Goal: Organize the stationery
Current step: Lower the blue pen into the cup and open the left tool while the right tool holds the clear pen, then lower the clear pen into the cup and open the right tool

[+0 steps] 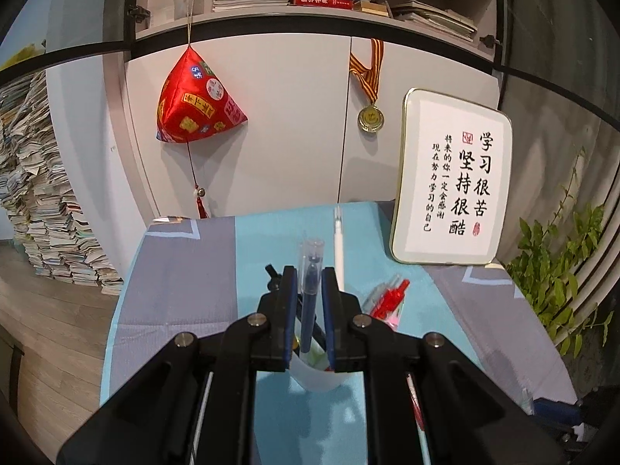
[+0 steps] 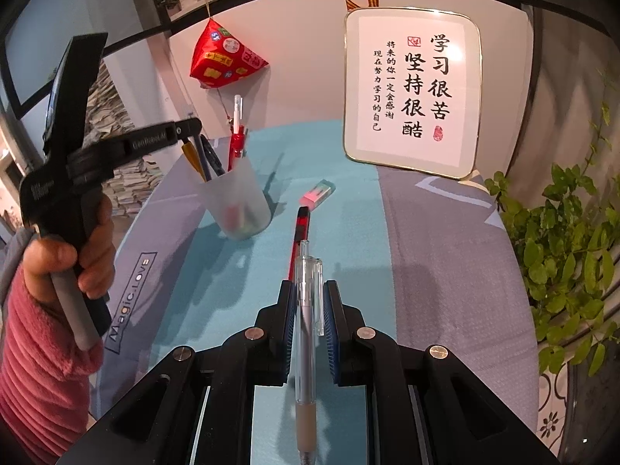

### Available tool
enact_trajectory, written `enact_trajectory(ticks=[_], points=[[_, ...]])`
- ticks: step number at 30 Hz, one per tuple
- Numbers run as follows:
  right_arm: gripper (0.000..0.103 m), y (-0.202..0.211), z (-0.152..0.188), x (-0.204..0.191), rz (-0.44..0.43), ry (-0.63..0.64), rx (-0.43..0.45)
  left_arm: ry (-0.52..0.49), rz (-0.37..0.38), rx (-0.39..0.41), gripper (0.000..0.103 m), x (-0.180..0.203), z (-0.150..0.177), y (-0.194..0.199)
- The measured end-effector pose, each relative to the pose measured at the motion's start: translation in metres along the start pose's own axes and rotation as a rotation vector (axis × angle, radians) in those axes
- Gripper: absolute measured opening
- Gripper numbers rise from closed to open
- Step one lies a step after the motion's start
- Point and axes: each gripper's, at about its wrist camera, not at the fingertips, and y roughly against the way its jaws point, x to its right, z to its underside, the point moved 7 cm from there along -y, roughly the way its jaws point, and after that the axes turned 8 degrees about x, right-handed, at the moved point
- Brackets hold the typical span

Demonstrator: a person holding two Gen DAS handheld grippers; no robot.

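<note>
Framed calligraphy sign (image 2: 411, 91) reading 学习很苦 坚持很酷 with smaller lines 将来的你一定会感谢现在努力学习的自己 and red seals, "Magic.LOVE" printed on the bench cloth (image 2: 130, 302), left hand-held gripper (image 2: 186, 128) arm lettering too blurred to read

Both grippers are matte black linkages with round silver pivot screws and blue ribbed pads. Left of the frosted cup (image 2: 236, 201), the left gripper (image 2: 193, 126) carries embossed lettering, a grey handle, and a pink ribbed sleeve (image 2: 35, 348).

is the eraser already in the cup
No, the eraser lies on the cloth beside the frosted cup, apart from it.
</note>
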Motion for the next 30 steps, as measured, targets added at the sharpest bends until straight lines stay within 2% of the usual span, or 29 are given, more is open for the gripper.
enact_trajectory(ticks=[3,5,7,8,14,16,22,26,30], points=[[0.016,-0.001,-0.002,-0.001,-0.003,-0.001,-0.002,0.000,0.010,-0.013,0.012,0.000,0.005,0.002],[0.016,-0.002,-0.003,-0.001,-0.003,-0.002,-0.003,0.010,0.020,-0.007,0.018,0.000,0.006,0.009],[0.016,-0.002,-0.006,0.000,0.001,-0.002,0.001,0.021,0.031,0.009,0.040,-0.001,0.006,0.017],[0.016,-0.003,-0.008,0.000,0.003,-0.002,0.003,0.025,0.030,0.023,0.043,-0.002,0.005,0.022],[0.016,-0.001,-0.032,-0.013,-0.037,0.008,0.051,0.058,0.021,0.071,0.047,-0.020,0.011,0.057],[0.016,0.000,-0.045,-0.022,-0.059,0.015,0.082,0.090,0.015,0.077,0.051,-0.031,0.020,0.069],[0.016,-0.005,-0.096,-0.063,-0.172,0.020,0.177,0.136,-0.044,0.065,0.051,-0.056,0.056,0.094],[0.016,-0.030,-0.130,-0.094,-0.212,0.033,0.221,0.146,-0.084,0.028,0.052,-0.067,0.078,0.103],[0.016,-0.066,-0.151,-0.114,-0.183,0.043,0.227,0.143,-0.160,0.006,0.052,-0.085,0.095,0.115]])
